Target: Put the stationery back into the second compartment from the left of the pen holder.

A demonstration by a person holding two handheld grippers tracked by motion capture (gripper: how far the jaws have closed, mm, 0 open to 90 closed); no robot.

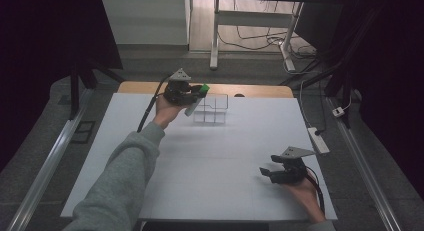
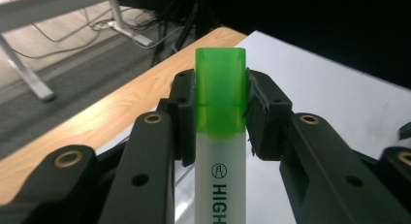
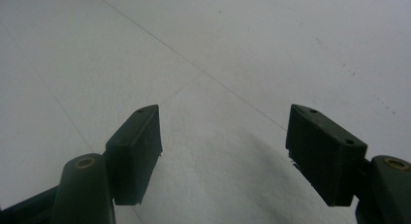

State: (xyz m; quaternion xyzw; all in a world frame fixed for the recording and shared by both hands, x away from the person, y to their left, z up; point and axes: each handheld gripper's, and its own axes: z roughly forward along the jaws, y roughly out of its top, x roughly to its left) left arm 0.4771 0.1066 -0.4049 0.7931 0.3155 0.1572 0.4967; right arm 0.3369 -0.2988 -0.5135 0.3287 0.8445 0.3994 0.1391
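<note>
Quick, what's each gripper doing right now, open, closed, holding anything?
Left gripper: closed on the white highlighter with the green cap.
Right gripper: open, holding nothing, over the white table.

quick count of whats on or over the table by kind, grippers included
grippers: 2, the left gripper and the right gripper
highlighters: 1, the green-capped highlighter clamped in the left gripper
clear compartment organizers: 1, the clear organizer
total: 4
</note>
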